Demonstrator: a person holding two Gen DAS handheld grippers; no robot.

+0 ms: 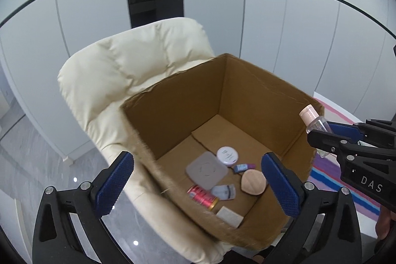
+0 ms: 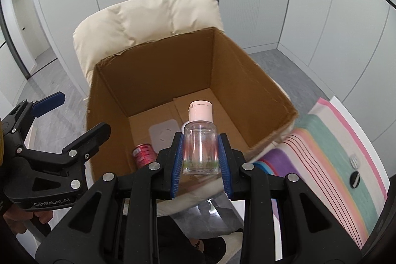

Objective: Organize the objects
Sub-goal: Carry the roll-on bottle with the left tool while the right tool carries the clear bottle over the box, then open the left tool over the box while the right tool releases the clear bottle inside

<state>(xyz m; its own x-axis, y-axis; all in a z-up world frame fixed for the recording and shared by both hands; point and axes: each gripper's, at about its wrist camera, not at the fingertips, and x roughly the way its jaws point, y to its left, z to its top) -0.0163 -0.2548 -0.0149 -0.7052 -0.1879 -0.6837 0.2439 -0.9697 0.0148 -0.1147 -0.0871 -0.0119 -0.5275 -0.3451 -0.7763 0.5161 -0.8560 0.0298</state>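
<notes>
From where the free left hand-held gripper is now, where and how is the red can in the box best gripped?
Grip the red can across its round body, coming straight down from above with the left hand-held gripper. It lies on its side on the floor of the cardboard box, near the wall, so side access looks blocked.

Right gripper [image 2: 200, 162] clamped on clear bottle [image 2: 200, 147], held above the cardboard box [image 2: 153, 81] near edge. Left gripper [image 1: 198, 180] jaws spread, empty, over box.
</notes>
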